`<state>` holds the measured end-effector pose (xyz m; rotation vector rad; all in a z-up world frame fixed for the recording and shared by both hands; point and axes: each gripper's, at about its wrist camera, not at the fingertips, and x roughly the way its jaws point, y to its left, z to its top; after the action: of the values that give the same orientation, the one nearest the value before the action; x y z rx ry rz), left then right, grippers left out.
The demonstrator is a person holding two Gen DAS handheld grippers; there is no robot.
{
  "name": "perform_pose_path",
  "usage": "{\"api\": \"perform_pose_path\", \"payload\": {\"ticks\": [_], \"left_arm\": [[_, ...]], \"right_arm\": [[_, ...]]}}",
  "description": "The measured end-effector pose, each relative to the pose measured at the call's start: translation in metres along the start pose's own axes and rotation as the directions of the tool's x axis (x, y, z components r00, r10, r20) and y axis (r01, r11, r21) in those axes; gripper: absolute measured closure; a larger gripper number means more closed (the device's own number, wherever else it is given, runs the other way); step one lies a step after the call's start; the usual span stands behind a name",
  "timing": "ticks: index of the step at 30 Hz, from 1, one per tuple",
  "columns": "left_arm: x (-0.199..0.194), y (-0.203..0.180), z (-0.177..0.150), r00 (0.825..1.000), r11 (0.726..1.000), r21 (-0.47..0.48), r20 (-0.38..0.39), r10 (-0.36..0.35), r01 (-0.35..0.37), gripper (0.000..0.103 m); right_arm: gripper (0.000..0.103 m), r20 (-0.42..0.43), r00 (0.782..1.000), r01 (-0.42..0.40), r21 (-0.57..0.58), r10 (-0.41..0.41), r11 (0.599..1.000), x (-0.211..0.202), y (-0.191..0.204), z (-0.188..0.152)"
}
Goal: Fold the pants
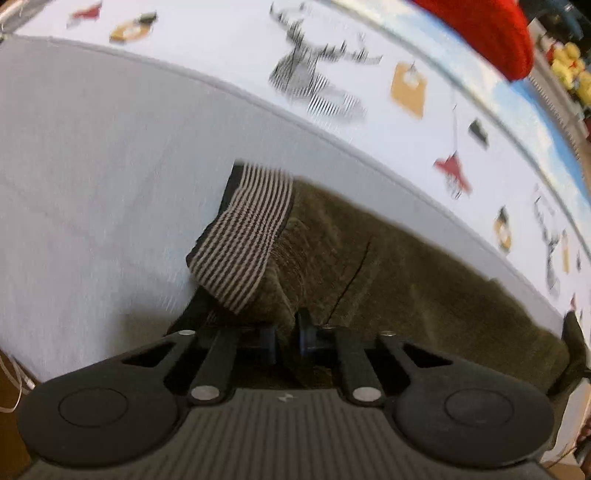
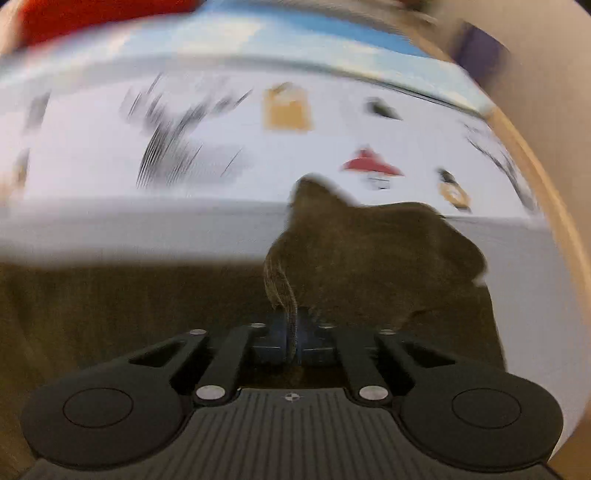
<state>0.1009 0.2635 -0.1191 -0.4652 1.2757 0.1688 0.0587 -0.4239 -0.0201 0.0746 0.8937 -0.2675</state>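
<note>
Olive-brown fleece pants (image 1: 388, 273) lie on a white sheet (image 1: 92, 166). Their striped brown-and-cream ribbed waistband (image 1: 243, 236) is bunched up in the left wrist view. My left gripper (image 1: 286, 338) is shut on a fold of the pants fabric just below that band. In the right wrist view the picture is blurred; the pants (image 2: 376, 254) rise in a lifted hump, and my right gripper (image 2: 291, 341) is shut on a thin edge of the pants that stands up between its pads.
Beyond the sheet lies a white cloth printed with a striped animal (image 1: 314, 77), orange tags (image 1: 408, 90) and red shapes (image 2: 369, 164). A red object (image 1: 487, 33) sits at the far edge. A tan curved rim (image 2: 546, 184) borders the right side.
</note>
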Motion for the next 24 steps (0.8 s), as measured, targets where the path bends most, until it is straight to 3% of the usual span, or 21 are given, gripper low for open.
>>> {"api": "perform_pose_path", "payload": {"ticks": [2, 3, 5, 7, 9, 10, 11, 12, 13, 15, 16, 17, 19, 22, 24], "left_arm": [[-0.018, -0.005, 0.001, 0.995, 0.999, 0.028, 0.094, -0.028, 0.025, 0.095], [-0.029, -0.008, 0.0, 0.989, 0.999, 0.045, 0.146, -0.037, 0.03, 0.096], [-0.044, -0.007, -0.004, 0.977, 0.994, 0.066, 0.19, -0.097, 0.086, 0.095], [-0.043, -0.007, -0.011, 0.984, 0.993, 0.095, 0.156, -0.09, 0.076, 0.095], [-0.031, -0.007, -0.018, 0.996, 0.989, 0.144, 0.084, -0.036, 0.023, 0.095], [-0.025, -0.007, -0.022, 0.999, 0.985, 0.17, 0.048, -0.009, 0.0, 0.095], [-0.018, -0.006, -0.026, 1.0, 0.982, 0.191, 0.005, 0.006, -0.007, 0.095], [-0.012, -0.003, -0.028, 0.999, 0.98, 0.198, -0.037, 0.003, 0.004, 0.095], [-0.008, -0.001, -0.029, 0.998, 0.98, 0.2, -0.07, -0.002, 0.016, 0.094], [-0.007, 0.004, -0.029, 0.997, 0.983, 0.182, -0.078, -0.01, 0.024, 0.091], [-0.007, 0.007, -0.027, 0.996, 0.988, 0.15, -0.081, -0.026, 0.038, 0.083], [-0.006, 0.012, -0.025, 0.995, 0.993, 0.103, -0.085, -0.045, 0.054, 0.063], [-0.006, 0.019, -0.022, 0.996, 0.998, 0.028, -0.079, -0.052, 0.054, 0.046], [-0.004, 0.022, -0.015, 0.996, 0.999, -0.028, -0.076, -0.039, 0.037, 0.045], [-0.002, 0.024, -0.013, 0.997, 0.997, -0.062, -0.073, -0.038, 0.034, 0.045]], "right_arm": [[0.1, 0.192, 0.98, -0.084, 0.204, 0.045, 0.975, -0.045, -0.039, 0.01], [0.1, 0.252, 0.967, -0.109, 0.247, 0.045, 0.963, -0.064, -0.054, 0.007], [0.1, 0.284, 0.958, -0.114, 0.287, 0.029, 0.951, -0.085, -0.076, -0.008], [0.1, 0.184, 0.981, -0.126, 0.359, 0.062, 0.925, -0.083, -0.099, -0.032], [0.099, -0.013, 0.994, -0.095, 0.4, 0.109, 0.912, -0.061, -0.116, -0.063], [0.099, -0.147, 0.976, -0.086, 0.425, 0.163, 0.901, -0.043, -0.124, -0.081], [0.099, -0.268, 0.942, -0.062, 0.451, 0.202, 0.89, -0.027, -0.134, -0.101], [0.099, -0.337, 0.916, -0.035, 0.467, 0.215, 0.883, -0.019, -0.142, -0.115], [0.095, -0.352, 0.91, -0.023, 0.481, 0.218, 0.876, -0.017, -0.152, -0.122], [0.095, -0.279, 0.937, -0.039, 0.515, 0.21, 0.856, -0.022, -0.178, -0.123], [0.091, -0.23, 0.951, -0.047, 0.548, 0.204, 0.835, -0.025, -0.192, -0.12], [0.076, -0.179, 0.964, -0.054, 0.599, 0.199, 0.799, -0.027, -0.207, -0.118], [0.051, -0.115, 0.977, -0.051, 0.689, 0.178, 0.723, -0.026, -0.23, -0.118], [0.047, -0.084, 0.982, -0.047, 0.76, 0.17, 0.649, -0.014, -0.245, -0.121], [0.049, -0.069, 0.983, -0.053, 0.78, 0.17, 0.624, -0.006, -0.246, -0.119]]}}
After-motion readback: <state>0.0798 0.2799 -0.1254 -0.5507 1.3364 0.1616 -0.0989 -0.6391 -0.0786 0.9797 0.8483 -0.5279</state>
